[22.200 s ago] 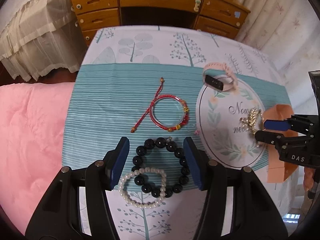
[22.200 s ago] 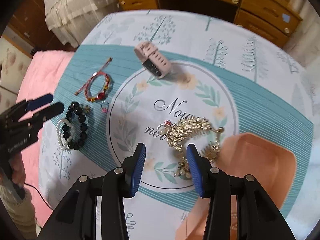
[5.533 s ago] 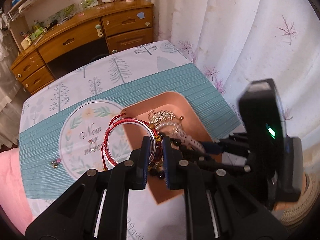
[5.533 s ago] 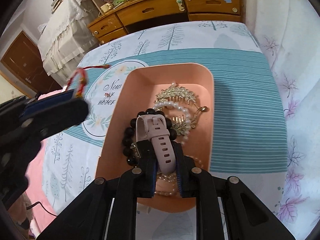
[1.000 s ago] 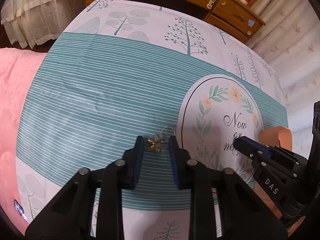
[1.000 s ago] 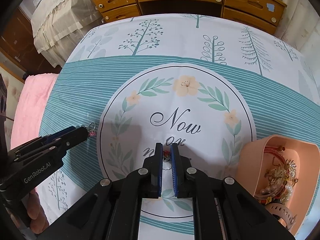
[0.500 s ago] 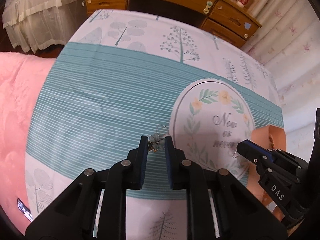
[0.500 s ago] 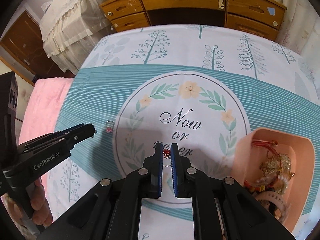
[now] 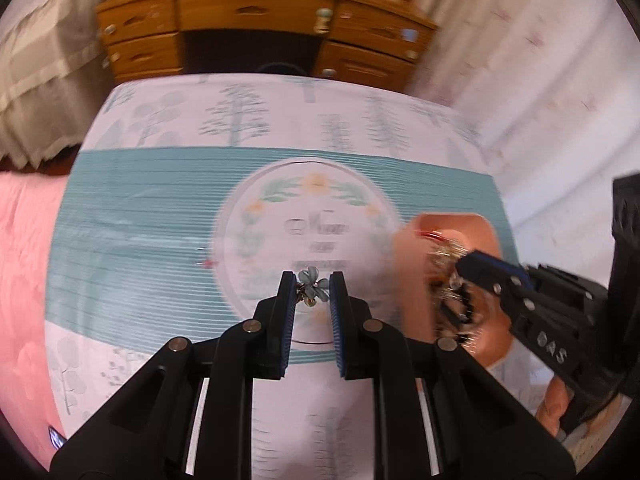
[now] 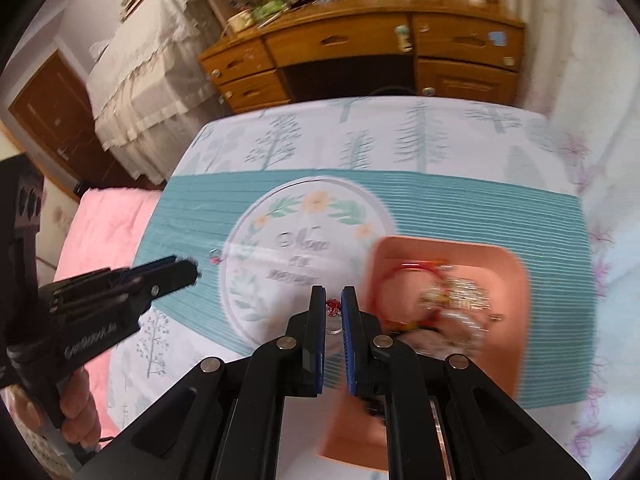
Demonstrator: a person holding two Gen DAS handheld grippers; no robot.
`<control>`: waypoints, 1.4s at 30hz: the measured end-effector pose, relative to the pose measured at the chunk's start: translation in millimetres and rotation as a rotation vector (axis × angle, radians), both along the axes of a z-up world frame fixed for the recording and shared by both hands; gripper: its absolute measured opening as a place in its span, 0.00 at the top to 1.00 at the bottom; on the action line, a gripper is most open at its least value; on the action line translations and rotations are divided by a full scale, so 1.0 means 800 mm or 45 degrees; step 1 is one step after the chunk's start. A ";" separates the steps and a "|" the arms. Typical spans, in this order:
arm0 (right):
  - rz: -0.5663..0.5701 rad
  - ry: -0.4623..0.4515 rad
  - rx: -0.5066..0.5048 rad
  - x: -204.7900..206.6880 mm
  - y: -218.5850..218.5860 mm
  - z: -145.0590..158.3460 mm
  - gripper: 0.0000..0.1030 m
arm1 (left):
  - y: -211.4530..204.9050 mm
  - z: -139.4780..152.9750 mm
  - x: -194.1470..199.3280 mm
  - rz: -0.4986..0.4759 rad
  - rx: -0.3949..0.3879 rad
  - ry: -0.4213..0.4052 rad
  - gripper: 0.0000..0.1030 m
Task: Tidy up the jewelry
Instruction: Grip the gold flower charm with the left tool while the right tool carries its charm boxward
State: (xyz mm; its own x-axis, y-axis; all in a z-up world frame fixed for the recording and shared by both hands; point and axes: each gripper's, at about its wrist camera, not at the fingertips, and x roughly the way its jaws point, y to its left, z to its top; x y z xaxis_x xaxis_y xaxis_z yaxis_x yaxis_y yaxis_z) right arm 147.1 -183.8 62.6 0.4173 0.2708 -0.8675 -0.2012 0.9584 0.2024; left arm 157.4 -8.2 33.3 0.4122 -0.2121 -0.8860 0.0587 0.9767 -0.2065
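Observation:
My left gripper (image 9: 312, 286) is shut on a small blue flower earring (image 9: 313, 285) and holds it above the round printed patch of the tablecloth. My right gripper (image 10: 333, 307) is shut on a small red-beaded earring (image 10: 332, 307), held above the cloth just left of the peach tray (image 10: 516, 292). The tray holds a red string bracelet (image 10: 404, 276), a gold hairpiece and pearls, blurred. In the left wrist view the tray (image 9: 408, 248) sits at right with the right gripper (image 9: 464, 270) over it. A tiny red piece (image 9: 207, 263) lies on the teal stripes; it also shows in the right wrist view (image 10: 216, 260).
The table carries a tree-print cloth with a teal striped band (image 9: 140, 208). A pink bedspread (image 9: 20, 260) lies at left. A wooden desk with drawers (image 9: 256, 28) stands beyond the far edge. A curtain (image 9: 540, 80) hangs at right.
Both grippers have lifted and swung right toward the tray with their earrings. The views are motion-blurred. The tiny red piece stays on the cloth.

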 end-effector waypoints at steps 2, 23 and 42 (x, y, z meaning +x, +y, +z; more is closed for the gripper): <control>-0.050 -0.012 -0.011 -0.001 -0.028 0.003 0.92 | -0.028 0.004 -0.001 -0.049 0.006 -0.008 0.86; -0.216 -0.033 -0.004 0.002 -0.138 -0.044 0.92 | -0.197 -0.058 0.055 -0.215 0.086 0.046 0.86; -0.194 -0.033 -0.013 -0.015 -0.117 -0.032 0.92 | -0.158 -0.051 0.032 -0.195 0.102 0.033 0.69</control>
State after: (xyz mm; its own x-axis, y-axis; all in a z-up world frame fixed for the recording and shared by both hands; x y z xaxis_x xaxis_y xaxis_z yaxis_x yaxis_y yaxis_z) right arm 135.2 -277.2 36.6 0.4749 0.1941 -0.8584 -0.0583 0.9802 0.1894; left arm 182.7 -134.9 -7.5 0.3574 -0.1988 -0.9126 0.2038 0.9701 -0.1315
